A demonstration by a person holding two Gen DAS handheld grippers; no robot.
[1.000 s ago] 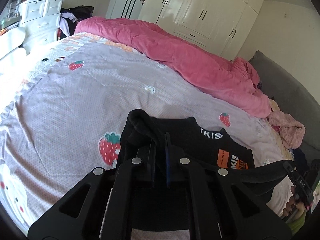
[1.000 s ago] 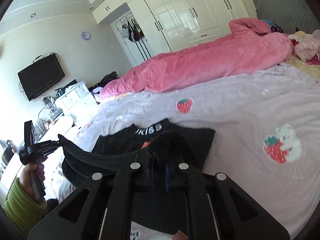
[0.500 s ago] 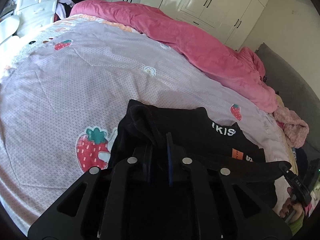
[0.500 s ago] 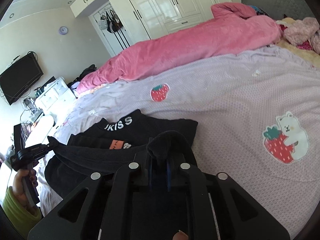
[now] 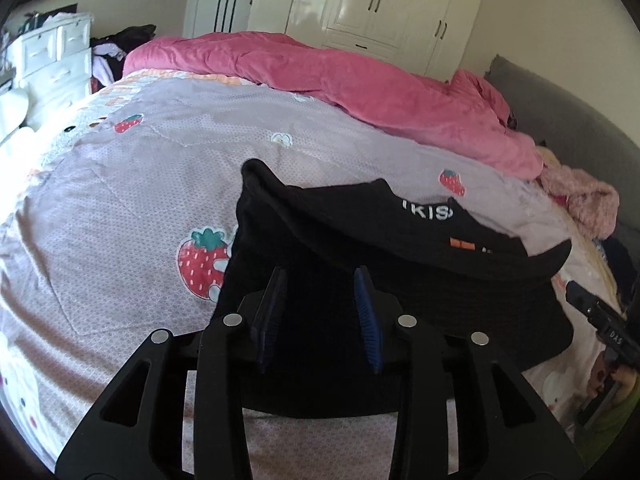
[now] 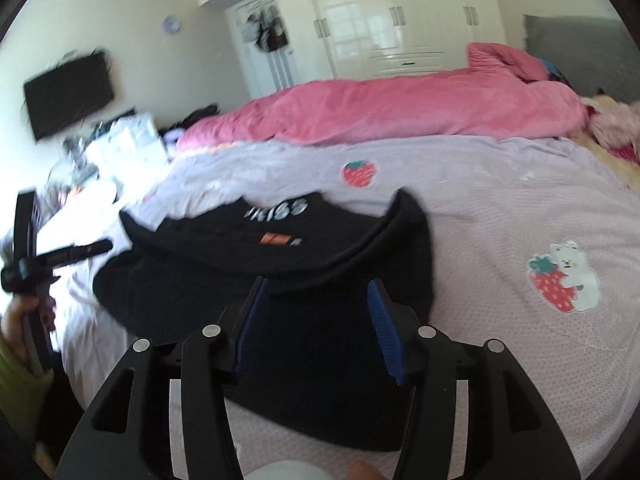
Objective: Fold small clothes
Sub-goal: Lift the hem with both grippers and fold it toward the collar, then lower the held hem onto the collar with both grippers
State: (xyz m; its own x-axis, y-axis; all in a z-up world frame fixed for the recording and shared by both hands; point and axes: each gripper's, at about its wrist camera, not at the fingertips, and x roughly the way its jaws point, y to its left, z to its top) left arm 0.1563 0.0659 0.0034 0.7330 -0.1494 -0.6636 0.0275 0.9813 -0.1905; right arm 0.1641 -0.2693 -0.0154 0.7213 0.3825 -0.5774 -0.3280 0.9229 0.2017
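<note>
A small black garment [image 5: 384, 252] with white lettering [image 5: 426, 214] and an orange patch lies on the lilac strawberry bedsheet [image 5: 120, 208], its near part folded over itself. My left gripper [image 5: 320, 276] hovers over the garment's left end. Its jaws are opening, and the blue pads [image 5: 276, 300] stand apart without pressing the cloth. My right gripper [image 6: 318, 286] is over the same garment [image 6: 248, 280] at its right end, also opening, its pads clear of the fabric. The right gripper [image 5: 596, 316] shows at the left wrist view's right edge, the left gripper [image 6: 72, 254] at the right wrist view's left edge.
A pink duvet [image 5: 360, 84] lies bunched along the far side of the bed. White wardrobes [image 5: 380, 4], white drawers [image 5: 52, 56] and a wall TV [image 6: 68, 96] stand beyond. A fluffy pink garment [image 5: 584, 200] lies by the grey headboard [image 5: 560, 108]. A hand [image 6: 16, 312] holds the left gripper.
Both grippers were shut on the garment's raised edge and have let go. They sank toward the bed, and the lifted fold now lies over the rest of the garment.
</note>
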